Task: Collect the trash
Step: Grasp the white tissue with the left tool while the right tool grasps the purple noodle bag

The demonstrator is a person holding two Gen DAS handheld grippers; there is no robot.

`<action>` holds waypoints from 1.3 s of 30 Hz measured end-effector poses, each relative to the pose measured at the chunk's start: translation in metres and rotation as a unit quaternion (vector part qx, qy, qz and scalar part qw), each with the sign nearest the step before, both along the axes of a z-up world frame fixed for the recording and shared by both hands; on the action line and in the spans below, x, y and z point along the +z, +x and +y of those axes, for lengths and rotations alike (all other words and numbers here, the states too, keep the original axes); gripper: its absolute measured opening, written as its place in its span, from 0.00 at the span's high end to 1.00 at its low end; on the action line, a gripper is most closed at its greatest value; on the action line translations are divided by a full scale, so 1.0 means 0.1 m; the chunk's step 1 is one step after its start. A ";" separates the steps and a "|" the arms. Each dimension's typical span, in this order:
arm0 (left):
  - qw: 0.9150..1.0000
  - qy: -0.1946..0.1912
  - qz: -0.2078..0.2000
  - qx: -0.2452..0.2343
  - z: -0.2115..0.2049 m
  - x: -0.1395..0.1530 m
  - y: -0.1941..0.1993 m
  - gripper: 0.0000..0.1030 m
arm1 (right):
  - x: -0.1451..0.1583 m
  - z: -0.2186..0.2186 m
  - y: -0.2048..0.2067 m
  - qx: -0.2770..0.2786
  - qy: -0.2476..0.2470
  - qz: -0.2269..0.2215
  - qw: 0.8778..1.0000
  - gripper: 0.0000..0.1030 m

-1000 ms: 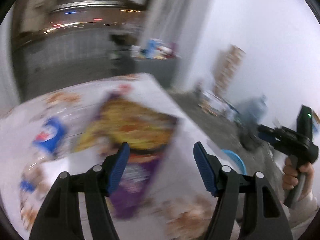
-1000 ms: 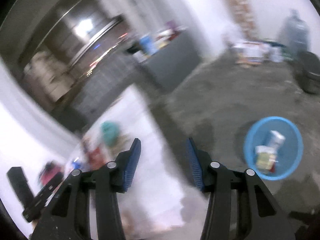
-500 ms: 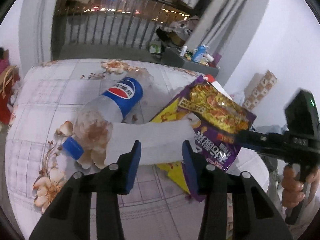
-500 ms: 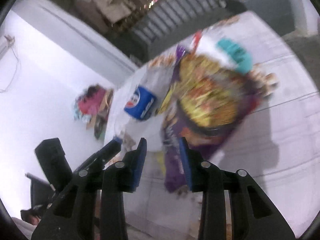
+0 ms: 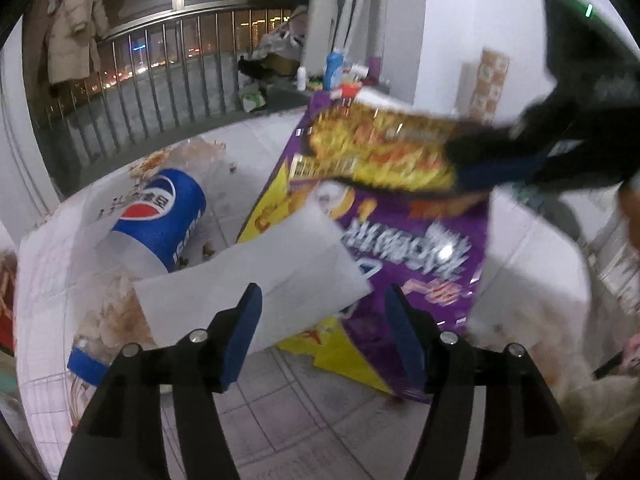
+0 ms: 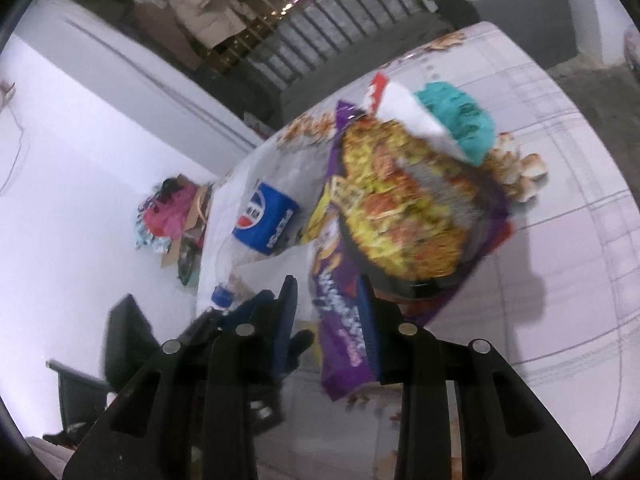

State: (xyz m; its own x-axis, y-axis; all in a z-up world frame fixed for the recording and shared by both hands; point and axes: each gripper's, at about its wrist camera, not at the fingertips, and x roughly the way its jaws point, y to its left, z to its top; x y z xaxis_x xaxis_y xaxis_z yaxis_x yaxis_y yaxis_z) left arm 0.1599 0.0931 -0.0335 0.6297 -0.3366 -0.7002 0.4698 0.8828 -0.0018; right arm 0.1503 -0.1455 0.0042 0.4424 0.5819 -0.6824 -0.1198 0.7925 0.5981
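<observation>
On the flower-patterned tablecloth [image 5: 280, 408], motion blur smears the purple noodle packet [image 5: 416, 240], which the right gripper [image 6: 332, 312] pinches at its near right edge. The left gripper [image 5: 324, 332] hangs open over white paper [image 5: 260, 280] beside a crushed Pepsi bottle [image 5: 160, 220].

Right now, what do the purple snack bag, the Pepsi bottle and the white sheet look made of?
Purple snack bag: glossy plastic film, judging by the glare spot and creases. Pepsi bottle: clear thin plastic, blue printed label and cap. White sheet: matte and flat, probably paper or thin card; cannot tell which.
</observation>
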 end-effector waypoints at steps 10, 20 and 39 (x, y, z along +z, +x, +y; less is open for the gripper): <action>0.996 -0.063 0.060 0.037 0.20 -0.17 0.24 0.94 | 0.11 -0.45 -0.08 -0.053 -0.002 -0.025 0.998 0.70; 0.991 -0.120 0.026 0.045 0.36 0.22 0.25 0.98 | 0.10 -1.01 -0.04 -0.126 0.043 -0.036 0.990 0.70; 0.987 -0.138 0.069 0.046 0.19 0.06 0.53 0.98 | -0.60 -0.48 -0.16 -0.036 0.144 0.063 0.987 0.58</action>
State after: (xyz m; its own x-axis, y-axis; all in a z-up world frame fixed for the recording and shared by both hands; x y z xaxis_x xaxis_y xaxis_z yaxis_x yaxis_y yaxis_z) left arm 0.2129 0.1121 -0.0271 0.5712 -0.4733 -0.6706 0.3666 0.8781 -0.3075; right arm 0.1342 -0.1933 -0.0556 0.4116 0.7293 -0.5465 0.0212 0.5918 0.8058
